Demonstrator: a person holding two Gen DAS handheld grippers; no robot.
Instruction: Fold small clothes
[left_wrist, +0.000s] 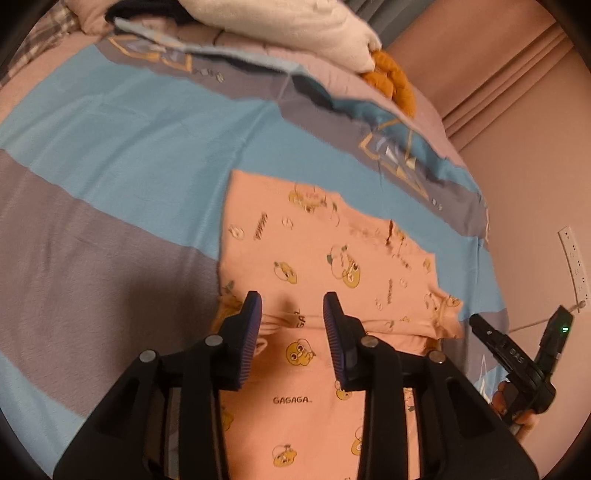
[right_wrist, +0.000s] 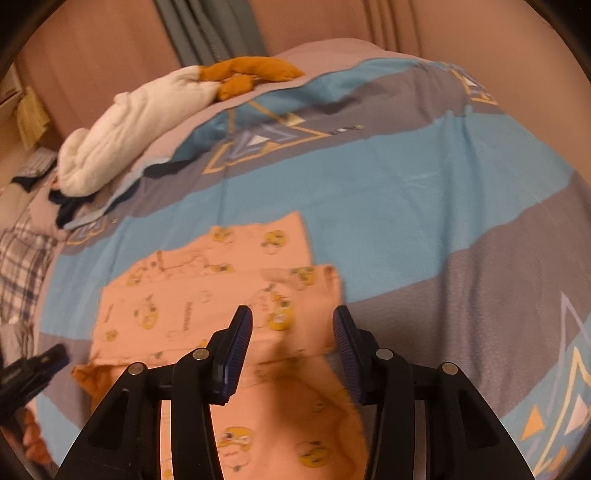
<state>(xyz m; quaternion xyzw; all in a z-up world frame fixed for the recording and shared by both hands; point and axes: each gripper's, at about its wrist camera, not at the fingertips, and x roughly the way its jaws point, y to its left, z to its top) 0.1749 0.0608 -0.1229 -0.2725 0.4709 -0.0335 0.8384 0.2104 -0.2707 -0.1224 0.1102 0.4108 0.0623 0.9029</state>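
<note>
A small peach garment (left_wrist: 317, 254) printed with yellow cartoon faces and "GAGAGA" lies flat on the blue and grey bed cover (left_wrist: 122, 147), with its near part folded over in layers. My left gripper (left_wrist: 292, 308) hovers over the fold's edge, jaws apart, and nothing is pinched between the blue pads. In the right wrist view the same garment (right_wrist: 192, 295) spreads to the left, and my right gripper (right_wrist: 291, 319) stands open above its near right corner with nothing in it. The right gripper (left_wrist: 517, 350) also shows at the edge of the left wrist view, and the left gripper (right_wrist: 33, 369) at the edge of the right wrist view.
A white plush bundle (right_wrist: 122, 129) and an orange soft thing (right_wrist: 251, 72) lie at the far end of the bed. Dark clothes (right_wrist: 70, 205) and plaid cloth (right_wrist: 22, 258) sit at the left. A white power strip (left_wrist: 574, 264) hangs on the pink wall.
</note>
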